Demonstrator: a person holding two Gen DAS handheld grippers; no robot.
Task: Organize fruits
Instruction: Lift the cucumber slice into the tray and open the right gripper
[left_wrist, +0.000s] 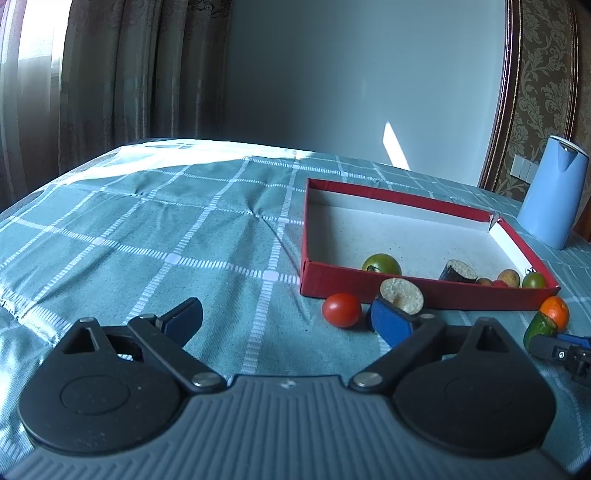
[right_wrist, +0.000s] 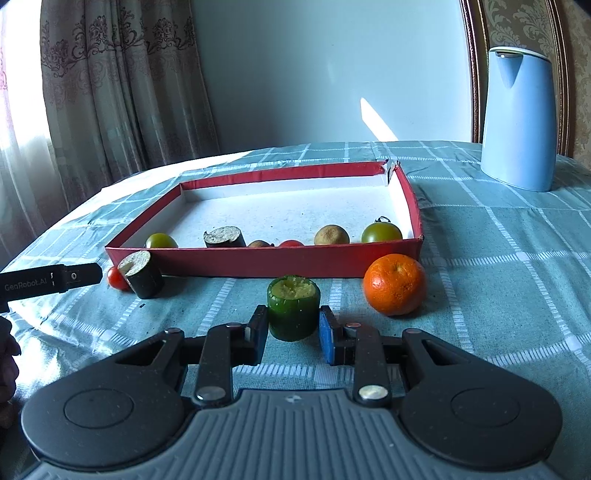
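My right gripper (right_wrist: 293, 322) is shut on a green cut cylinder with a yellowish top (right_wrist: 293, 291), which stands on the cloth just in front of the red box (right_wrist: 258, 260). An orange (right_wrist: 394, 284) sits right of the cylinder. My left gripper (left_wrist: 288, 321) is open wide with nothing between its fingers. Just beyond its blue right pad lie a dark cut piece with a pale face (left_wrist: 402, 295) and a red tomato (left_wrist: 341, 309). Inside the box are two green tomatoes (right_wrist: 381, 232), a dark cut piece (right_wrist: 224, 237) and a brown round fruit (right_wrist: 331, 235).
A tall blue kettle (right_wrist: 517, 118) stands at the back right of the table. The checked teal tablecloth (left_wrist: 166, 240) has open room left of the box. Curtains and a wall lie behind the table's far edge. A hand shows at the left rim of the right wrist view.
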